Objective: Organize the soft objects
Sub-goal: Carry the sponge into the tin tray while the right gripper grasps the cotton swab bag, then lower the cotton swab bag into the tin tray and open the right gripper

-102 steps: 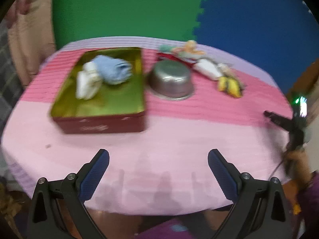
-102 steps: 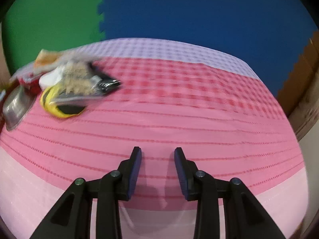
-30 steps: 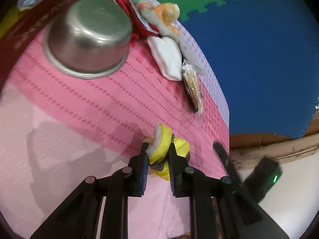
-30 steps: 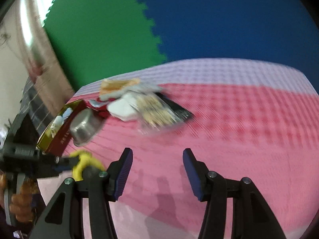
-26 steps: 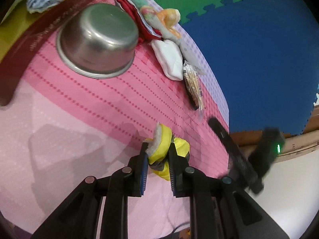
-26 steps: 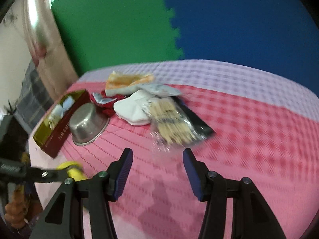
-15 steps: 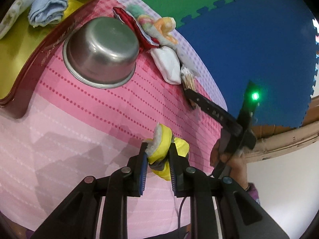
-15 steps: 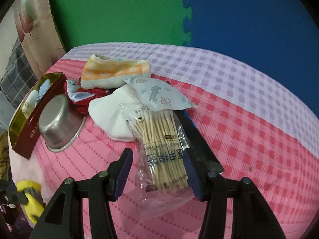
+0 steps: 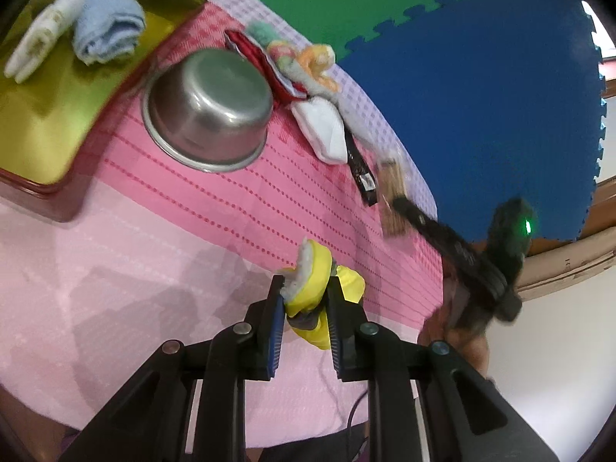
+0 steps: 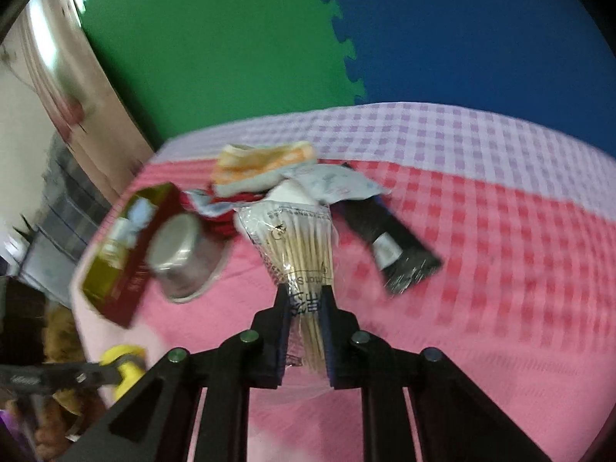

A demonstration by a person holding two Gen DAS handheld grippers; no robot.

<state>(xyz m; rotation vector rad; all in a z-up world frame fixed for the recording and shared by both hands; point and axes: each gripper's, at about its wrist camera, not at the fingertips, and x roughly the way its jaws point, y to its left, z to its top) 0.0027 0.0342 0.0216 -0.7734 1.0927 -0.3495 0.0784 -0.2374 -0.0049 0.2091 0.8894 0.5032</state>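
1. The left gripper (image 9: 304, 304) is squeezed tight on a yellow sponge (image 9: 313, 281), low in the middle of the frame.
2. The right gripper (image 10: 306, 308) is pinched on a clear bag of cotton swabs (image 10: 304, 246), in the middle of its frame.
3. The sponge looks soft, light and squashy, so a hold across its middle seems best.
4. The bag looks thin and slippery; I think it could slide out, so hold it where the sticks are bunched.
5. A gold tin (image 9: 46, 123) sits at the upper left. A blue cloth (image 9: 107, 34) and a white cloth (image 9: 42, 50) lie in it.
6. A metal bowl (image 9: 210, 111) sits upside down just beside the tin
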